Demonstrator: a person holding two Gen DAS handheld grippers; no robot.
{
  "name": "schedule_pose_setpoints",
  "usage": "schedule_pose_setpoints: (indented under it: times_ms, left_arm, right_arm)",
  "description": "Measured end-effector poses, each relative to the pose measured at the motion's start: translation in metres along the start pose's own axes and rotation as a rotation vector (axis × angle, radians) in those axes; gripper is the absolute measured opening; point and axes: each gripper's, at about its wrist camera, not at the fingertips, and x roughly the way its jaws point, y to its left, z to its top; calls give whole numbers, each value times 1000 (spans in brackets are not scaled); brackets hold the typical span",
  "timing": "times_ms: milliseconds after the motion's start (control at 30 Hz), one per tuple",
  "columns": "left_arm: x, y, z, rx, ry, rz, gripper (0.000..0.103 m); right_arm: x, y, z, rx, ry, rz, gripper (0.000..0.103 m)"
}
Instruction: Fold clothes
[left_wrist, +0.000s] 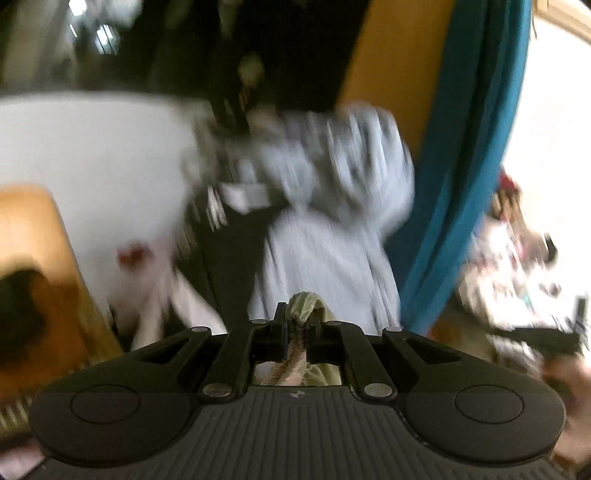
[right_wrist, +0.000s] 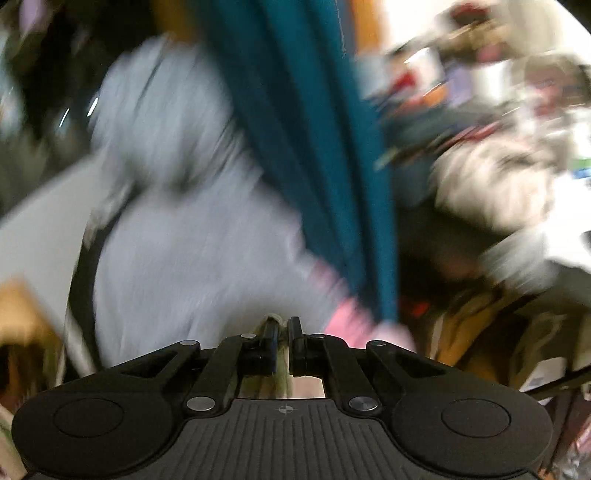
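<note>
Both views are smeared by motion. My left gripper (left_wrist: 297, 325) is shut on a bunched fold of pale olive-green cloth (left_wrist: 306, 299) that bulges out above the jaws and hangs below them. My right gripper (right_wrist: 283, 334) has its jaws close together, and a thin strip of the same pale greenish cloth (right_wrist: 273, 320) shows between them. Ahead of both grippers lies a light grey garment (left_wrist: 332, 206) (right_wrist: 177, 206), crumpled. A teal cloth (left_wrist: 469, 155) (right_wrist: 317, 155) hangs down on the right of it.
A white surface (left_wrist: 88, 155) lies at the left, with a wooden piece (left_wrist: 33, 236) beside it. A pink cloth (right_wrist: 354, 321) peeks out under the teal one. Blurred clutter (right_wrist: 498, 147) fills the right side. The other gripper (left_wrist: 546, 339) shows at the right edge.
</note>
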Motion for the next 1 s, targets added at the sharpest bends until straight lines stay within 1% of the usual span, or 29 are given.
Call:
schedule_pose_setpoints:
  times_ms: [33, 67, 133, 167, 200, 267, 367, 433, 533, 600, 733, 867, 1000]
  left_arm:
    - [-2, 4, 15, -5, -44, 16, 8]
    - [-3, 7, 26, -6, -72, 30, 8]
    - [-1, 12, 44, -1, -116, 56, 8]
    - [2, 13, 48, 2, -118, 63, 8]
    - [8, 13, 47, 5, -93, 58, 8]
    - [26, 11, 37, 14, -19, 40, 8]
    - [51, 1, 8, 57, 83, 8, 8]
    - [63, -3, -7, 54, 123, -16, 8]
    - [77, -7, -18, 40, 158, -60, 8]
    - [87, -11, -19, 56, 176, -96, 8]
    - [108, -14, -19, 81, 208, -151, 8]
    - [132, -12, -28, 76, 259, -177, 8]
    - [153, -20, -40, 96, 312, -183, 8]
  right_arm:
    - [-16, -13, 11, 44, -54, -15, 4]
    - [-29, -26, 19, 78, -89, -27, 4]
    - [-48, -48, 24, 132, -106, -46, 4]
    - [-52, -56, 21, 134, -91, -51, 4]
    - [-55, -64, 16, 137, -73, -55, 4]
    - [-43, -67, -7, 136, 17, -53, 4]
    - [-26, -63, -44, 127, 126, -66, 4]
    - [-10, -58, -65, 157, 175, -86, 4]
    - [8, -49, -90, 204, 231, -119, 4]
    - [10, -42, -97, 213, 241, -124, 4]
    - [17, -12, -97, 139, 253, -90, 4]
    - [34, 20, -95, 66, 278, -56, 4]
    - [52, 33, -99, 80, 311, -23, 5]
